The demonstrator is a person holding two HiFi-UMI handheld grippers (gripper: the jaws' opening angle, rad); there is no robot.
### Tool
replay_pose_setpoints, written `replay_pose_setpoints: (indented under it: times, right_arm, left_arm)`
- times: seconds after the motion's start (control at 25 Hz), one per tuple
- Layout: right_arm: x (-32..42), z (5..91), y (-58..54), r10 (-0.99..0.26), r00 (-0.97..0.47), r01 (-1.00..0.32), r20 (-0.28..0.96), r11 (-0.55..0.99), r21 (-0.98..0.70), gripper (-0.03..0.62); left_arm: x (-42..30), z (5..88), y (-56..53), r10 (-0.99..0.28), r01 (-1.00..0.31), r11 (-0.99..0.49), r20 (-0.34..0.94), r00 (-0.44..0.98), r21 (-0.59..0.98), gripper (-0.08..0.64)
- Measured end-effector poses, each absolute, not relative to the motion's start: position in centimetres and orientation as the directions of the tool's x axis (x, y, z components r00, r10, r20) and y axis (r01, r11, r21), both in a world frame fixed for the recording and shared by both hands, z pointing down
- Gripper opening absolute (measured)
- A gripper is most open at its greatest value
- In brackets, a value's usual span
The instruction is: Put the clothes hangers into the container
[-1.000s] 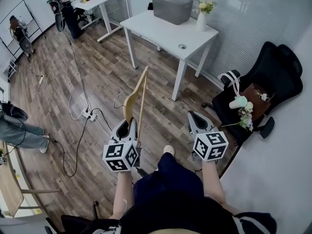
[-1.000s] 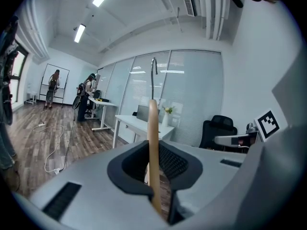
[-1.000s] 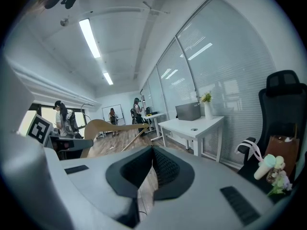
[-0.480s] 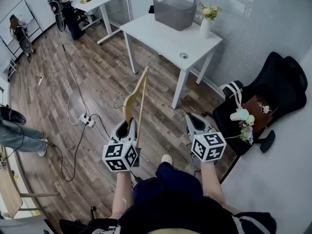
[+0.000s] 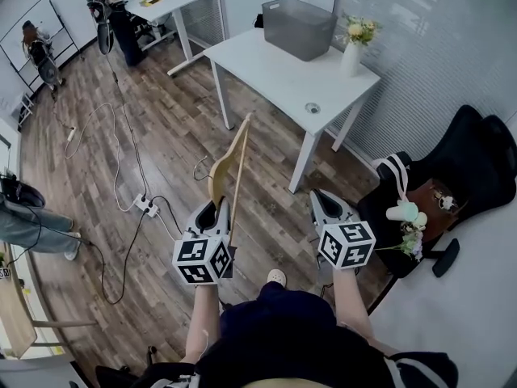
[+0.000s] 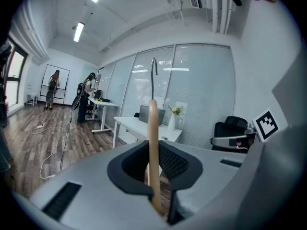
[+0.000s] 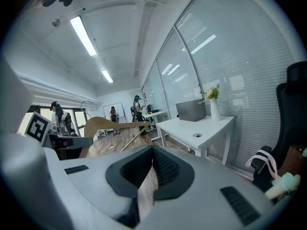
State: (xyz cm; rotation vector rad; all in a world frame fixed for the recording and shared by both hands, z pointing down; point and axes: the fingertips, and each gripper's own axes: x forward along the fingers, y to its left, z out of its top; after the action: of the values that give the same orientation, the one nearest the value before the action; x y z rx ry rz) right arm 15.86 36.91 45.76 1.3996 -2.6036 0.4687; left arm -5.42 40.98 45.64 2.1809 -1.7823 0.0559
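Note:
A wooden clothes hanger with a metal hook stands upright out of my left gripper, which is shut on its lower end. In the left gripper view the hanger rises between the pads of the left gripper. The grey container sits at the far end of a white table, well ahead of both grippers, and shows again as the container. My right gripper is level with the left one, shut and holding nothing. From the right gripper the hanger shows at the left.
A white vase of flowers stands on the table near the container. A black chair with a bag and small items is at the right. Cables and a power strip lie on the wooden floor at the left. People stand by a far desk.
The person has stepped forward, so the table and container sit slightly lower and nearer in the head view. Both grippers keep their pose, the hanger still held.

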Motion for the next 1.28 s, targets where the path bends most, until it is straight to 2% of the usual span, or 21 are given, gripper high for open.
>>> replay_pose_setpoints:
  times: [0.56, 1.28]
  right_arm:
    - [16.9, 46.5, 31.2, -0.762, -0.586, -0.810, 0.274, 0.554, -0.193, 0.026]
    - [17.6, 47.9, 32.5, -0.748, -0.591, -0.807, 0.302, 0.552, -0.212, 0.026]
  left_arm:
    - [-4.3, 45.8, 36.4, -0.959, -0.969, -0.142, 0.215, 0.186, 0.204, 0.058]
    - [-3.5, 47.2, 38.1, -0.953, -0.969, -0.123, 0.247, 0.175, 0.213, 0.058]
